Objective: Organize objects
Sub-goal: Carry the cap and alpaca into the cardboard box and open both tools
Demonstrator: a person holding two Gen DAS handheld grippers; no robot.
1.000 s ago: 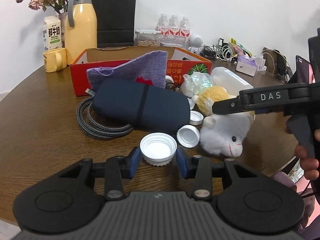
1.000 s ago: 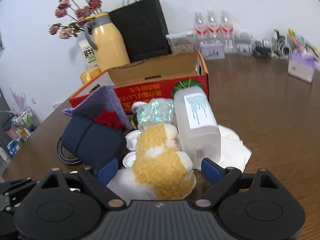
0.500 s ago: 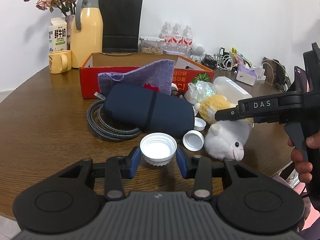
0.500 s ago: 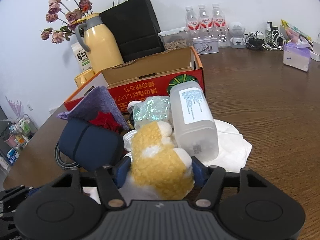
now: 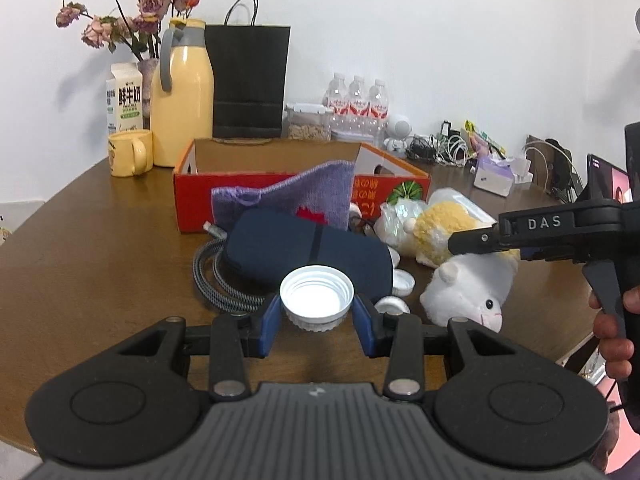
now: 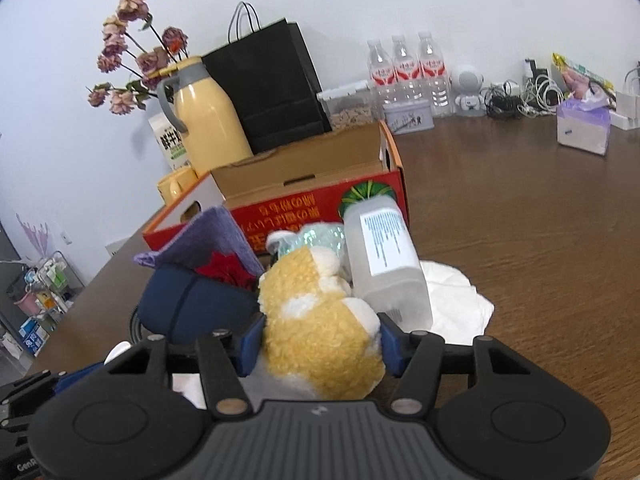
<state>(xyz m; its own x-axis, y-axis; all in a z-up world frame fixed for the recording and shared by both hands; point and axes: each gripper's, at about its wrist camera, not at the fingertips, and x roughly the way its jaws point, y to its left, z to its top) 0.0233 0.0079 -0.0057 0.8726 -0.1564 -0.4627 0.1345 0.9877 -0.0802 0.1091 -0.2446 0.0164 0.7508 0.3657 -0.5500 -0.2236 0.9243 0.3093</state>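
Wrist views of 2 hand-held tongs over a brown worktop (image 5: 80, 264). Left view only: the left tongs (image 5: 316, 316) close on a white jar lid (image 5: 317, 294), open side up, blue pads pressing its rim from both sides, in front of a navy pouch (image 5: 304, 250) and a coiled braided cable (image 5: 216, 280). Also seen only here are the white face of the plush toy (image 5: 472, 292), 2 smaller white caps (image 5: 400, 282) beside the pouch, and the right tool's body, reaching in level from the right with a hand (image 5: 614, 332) on its trigger. Right view only: the right tongs (image 6: 318, 344) clamp the plush toy's yellow fleece back (image 6: 320, 328); a translucent labelled bottle (image 6: 384, 264) lies just beside the toy on white tissue (image 6: 456, 300). Both views show the red cardboard box (image 6: 320, 208) behind the pile, a purple cloth (image 5: 288, 196) leaning against its front wall.
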